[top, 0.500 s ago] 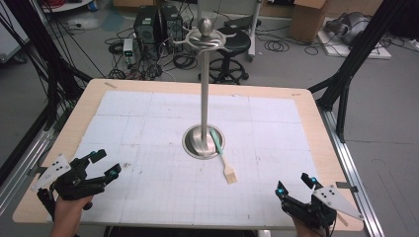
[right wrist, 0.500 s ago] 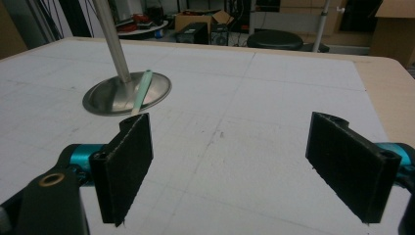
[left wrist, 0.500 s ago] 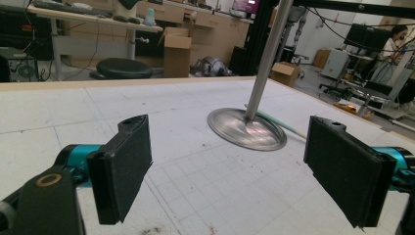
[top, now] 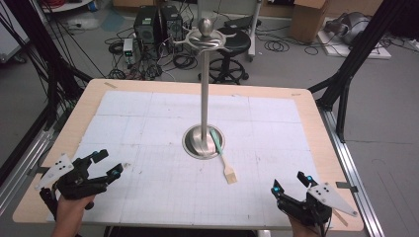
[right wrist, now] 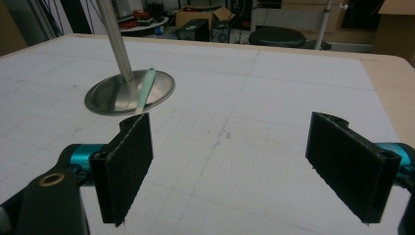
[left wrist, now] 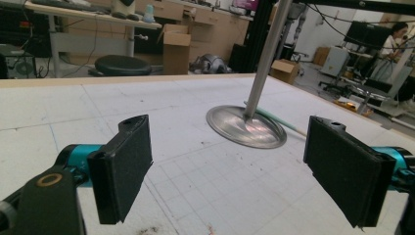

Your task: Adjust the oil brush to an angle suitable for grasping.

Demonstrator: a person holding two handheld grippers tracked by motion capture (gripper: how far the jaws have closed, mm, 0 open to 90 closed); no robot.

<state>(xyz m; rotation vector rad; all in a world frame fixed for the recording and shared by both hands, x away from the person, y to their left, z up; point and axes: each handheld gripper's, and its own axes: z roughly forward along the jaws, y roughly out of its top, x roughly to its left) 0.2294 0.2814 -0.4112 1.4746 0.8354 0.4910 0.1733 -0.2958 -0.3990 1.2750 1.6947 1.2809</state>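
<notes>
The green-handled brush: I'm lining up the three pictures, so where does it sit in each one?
High view: green-handled brush lies right of centre, its handle resting on the stand's round base, its head toward the near edge.
Left gripper view: its handle slants out from behind the base, centre right.
Right gripper view: the handle lies across the base, upper left, above the left finger.
Shared landmark: the metal stand.

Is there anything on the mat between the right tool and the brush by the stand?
Nothing visible. The right tool, jaws open, sits near the table's front right corner, and only bare white mat lies between it and the brush. The brush's green handle rests on the stand base, its bristle end toward the tool.
</notes>
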